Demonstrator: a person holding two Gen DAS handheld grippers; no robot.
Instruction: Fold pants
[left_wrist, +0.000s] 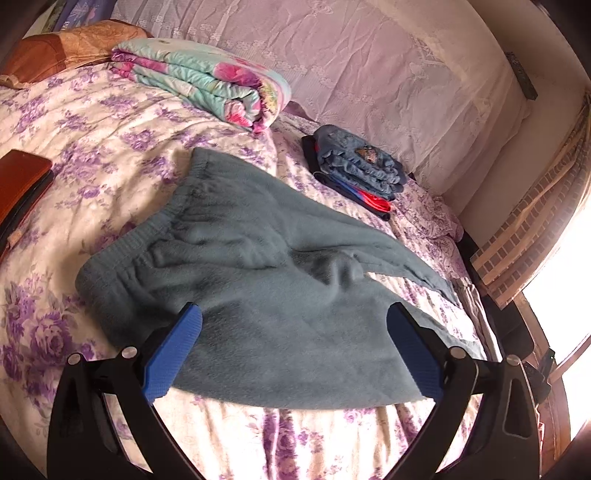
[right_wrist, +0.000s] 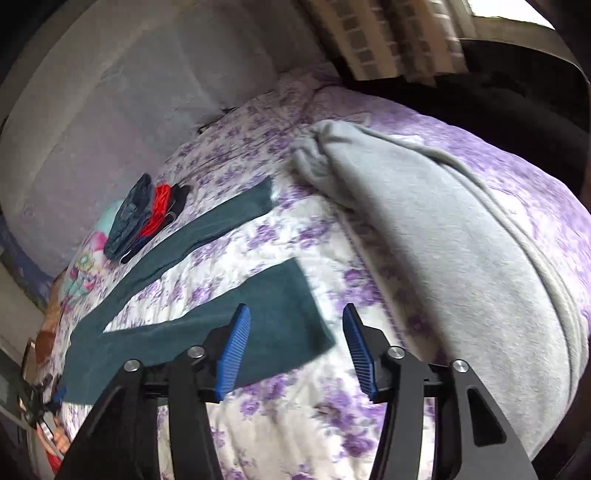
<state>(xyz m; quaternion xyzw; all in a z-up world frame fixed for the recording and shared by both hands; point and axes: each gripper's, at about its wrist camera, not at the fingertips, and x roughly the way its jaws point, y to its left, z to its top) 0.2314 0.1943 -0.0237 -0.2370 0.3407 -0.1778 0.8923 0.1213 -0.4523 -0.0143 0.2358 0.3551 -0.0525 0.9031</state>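
Left wrist: left claw (left_wrist: 293, 345) wide, over the pants (left_wrist: 236, 258) hip, waistband at 11 o'clock, legs running to 3 on the bed (left_wrist: 92, 122); right wrist: right claw (right_wrist: 295, 349) wide, near-leg cuff (right_wrist: 291, 314) dead ahead at 12, nearer.

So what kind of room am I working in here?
Most likely a bedroom: the teal pants lie on a bed with a purple floral bedspread, a folded quilt and a stack of folded clothes nearby.

The grey blanket (right_wrist: 461, 229) is motion-blurred; the brown case (left_wrist: 22, 181) is cropped.
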